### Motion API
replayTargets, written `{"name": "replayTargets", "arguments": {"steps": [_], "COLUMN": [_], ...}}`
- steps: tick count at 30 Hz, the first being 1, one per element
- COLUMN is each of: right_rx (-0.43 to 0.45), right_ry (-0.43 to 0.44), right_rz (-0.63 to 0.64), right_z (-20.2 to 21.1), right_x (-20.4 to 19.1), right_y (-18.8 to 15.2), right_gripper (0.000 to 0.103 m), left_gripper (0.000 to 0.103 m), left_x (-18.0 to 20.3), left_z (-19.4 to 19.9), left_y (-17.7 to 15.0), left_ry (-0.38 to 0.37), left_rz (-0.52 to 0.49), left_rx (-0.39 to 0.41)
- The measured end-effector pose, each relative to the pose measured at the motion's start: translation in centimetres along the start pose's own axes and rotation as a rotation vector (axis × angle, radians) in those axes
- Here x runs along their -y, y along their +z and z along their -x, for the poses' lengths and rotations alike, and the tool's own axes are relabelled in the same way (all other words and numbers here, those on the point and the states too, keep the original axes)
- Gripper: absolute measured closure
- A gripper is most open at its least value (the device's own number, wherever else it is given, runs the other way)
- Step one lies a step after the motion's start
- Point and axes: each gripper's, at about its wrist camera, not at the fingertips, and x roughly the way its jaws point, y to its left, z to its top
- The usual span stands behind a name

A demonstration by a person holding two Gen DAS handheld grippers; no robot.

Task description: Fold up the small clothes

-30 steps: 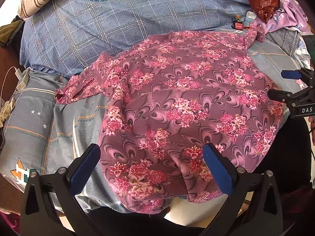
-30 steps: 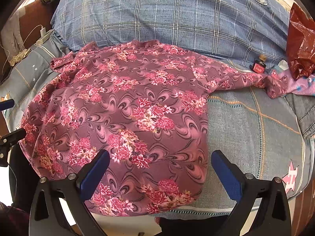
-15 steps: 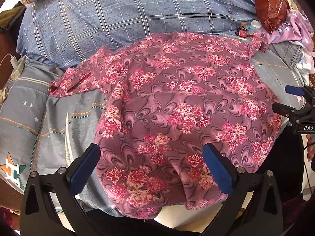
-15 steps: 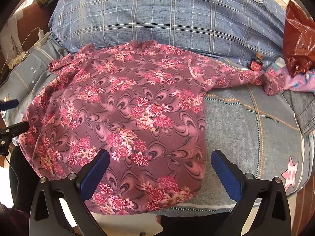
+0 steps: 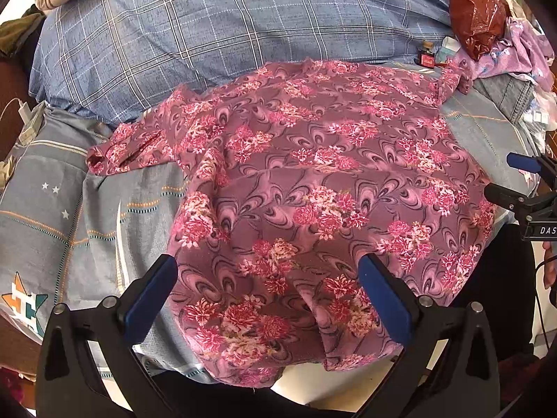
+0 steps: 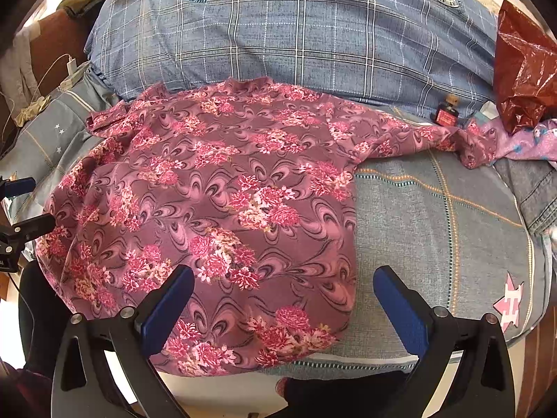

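Broadly, the bed [image 6: 435, 230] serves as the folding surface: its grey patterned cover fills the lower half of both views, and a large blue checked pillow [image 6: 296, 31] lies across the top of the frame, out of the working area.

Next in size is the floral shirt [image 5: 313, 191], a maroon garment with pink flowers, spread flat across the middle of the cover with its back or front up; I cannot tell which. One sleeve [image 5: 128, 146] reaches toward the left of the frame in the left wrist view, the other sleeve [image 6: 435, 136] toward the right in the right wrist view. The hem hangs over the near edge of the bed at the bottom of both frames, probably so the hand-held grippers can reach it from below. Laid out like this, it looks ready for a first fold, none made yet.

Smaller things sit at the upper right: a reddish plastic bag [image 6: 525, 66], a heap of lilac cloth [image 5: 515, 48] touching the shirt's sleeve end, and a small red bottle [image 6: 445, 113] just beside the pillow.

Each tool hovers over one lower corner of the shirt. The left hand-held gripper [image 5: 268, 299] has its blue pads spread wide with nothing between them, and the right hand-held gripper [image 6: 283, 299] is equally wide and empty, straddling the shirt's side edge.
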Motion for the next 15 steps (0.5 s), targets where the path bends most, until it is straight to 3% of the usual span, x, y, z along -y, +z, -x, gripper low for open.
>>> {"name": "replayTargets", "arguments": {"steps": [10, 15], "right_rx": [-0.007, -0.005], "right_ry": [0.01, -0.022], "right_rz": [-0.097, -0.138], "right_z": [0.0, 0.0], "right_x": [2.5, 4.6], "right_y": [-0.6, -0.5], "right_gripper": [0.0, 0.0], "left_gripper": [0.0, 0.0], "left_x": [-0.3, -3.0], "left_z": [0.0, 0.2], "left_y": [0.3, 0.8], "left_ry": [0.002, -0.013], "left_rz": [0.011, 0.098], "left_rx": [-0.002, 0.001]}}
